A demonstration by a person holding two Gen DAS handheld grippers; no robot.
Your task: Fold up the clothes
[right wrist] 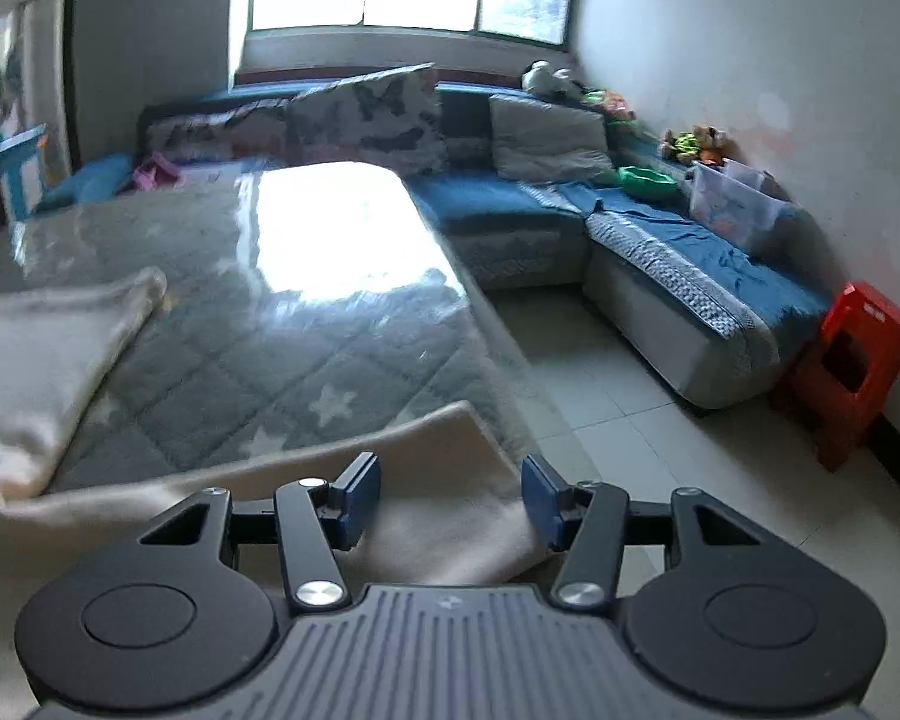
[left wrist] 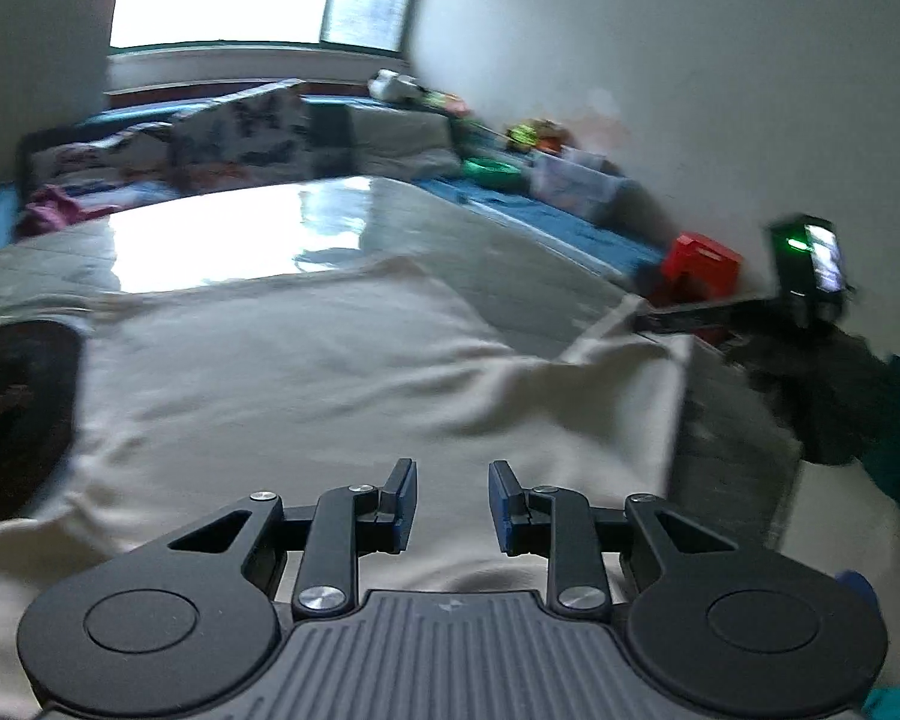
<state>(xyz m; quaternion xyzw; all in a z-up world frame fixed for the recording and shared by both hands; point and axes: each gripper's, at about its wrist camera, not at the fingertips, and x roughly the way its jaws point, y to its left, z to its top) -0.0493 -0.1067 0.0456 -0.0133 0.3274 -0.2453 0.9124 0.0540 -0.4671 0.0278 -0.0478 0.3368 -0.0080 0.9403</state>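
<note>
A cream garment (left wrist: 306,372) lies spread on the table, which carries a grey star-quilted cover (right wrist: 258,360) under glossy film. A dark brown patch (left wrist: 18,408) shows at the garment's left side. My left gripper (left wrist: 453,480) hovers open over the garment's near part, nothing between its blue pads. In the left wrist view my right gripper (left wrist: 651,318), held by a dark-gloved hand (left wrist: 822,390), reaches a raised corner of the cloth. In its own view, the right gripper (right wrist: 450,483) stands wide open with a cream cloth edge (right wrist: 444,528) lying below its fingers.
The table edge (right wrist: 498,372) drops to a tiled floor (right wrist: 630,420) on the right. A blue corner sofa (right wrist: 660,240) with cushions stands beyond, bearing a clear plastic box (right wrist: 732,204) and a green bowl (right wrist: 645,180). A red stool (right wrist: 846,354) stands by the wall.
</note>
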